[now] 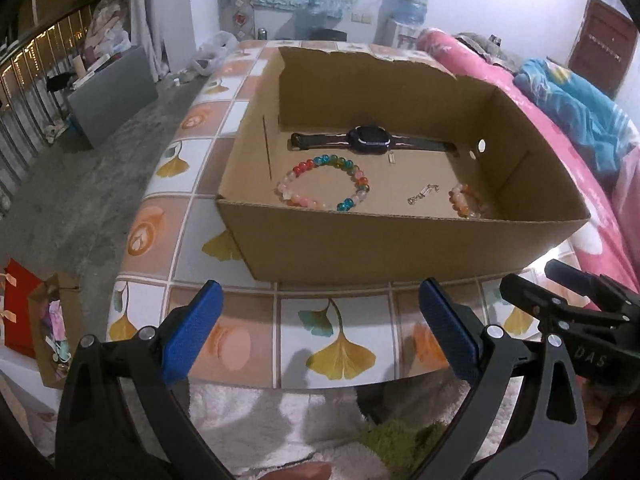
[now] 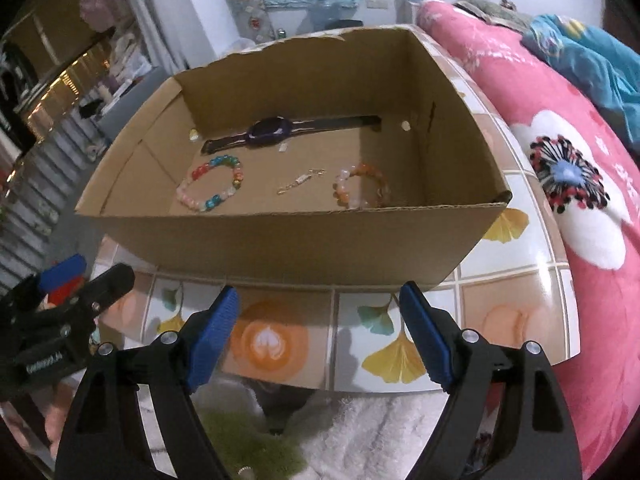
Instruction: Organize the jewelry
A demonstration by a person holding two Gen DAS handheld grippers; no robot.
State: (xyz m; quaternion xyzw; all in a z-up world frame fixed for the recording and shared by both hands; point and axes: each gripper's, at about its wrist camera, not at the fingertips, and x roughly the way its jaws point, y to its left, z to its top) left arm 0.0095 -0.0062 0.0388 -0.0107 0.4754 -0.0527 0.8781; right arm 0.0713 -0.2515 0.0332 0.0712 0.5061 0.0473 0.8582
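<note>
Jewelry (image 1: pixel 323 184) in box (image 1: pixel 400 240), beyond both open claws (image 2: pixel 320 336).

Both wrist views, angled down, sharing box (image 1: pixel 400 248)

A bench (image 1: pixel 224 344) covered in tiles printed with ginkgo leaves stood on a grey concrete floor (image 1: pixel 92 184). A pink floral blanket (image 2: pixel 560 208) lay beside it. A water dispenser bottle (image 1: pixel 412 2) stood against the white back wall (image 1: pixel 204 8).

The orange bead bracelet (image 1: pixel 466 202) is partly hidden by the cardboard box's (image 1: pixel 400 248) near wall, and the small silver piece (image 1: pixel 423 194) cannot be identified.
</note>
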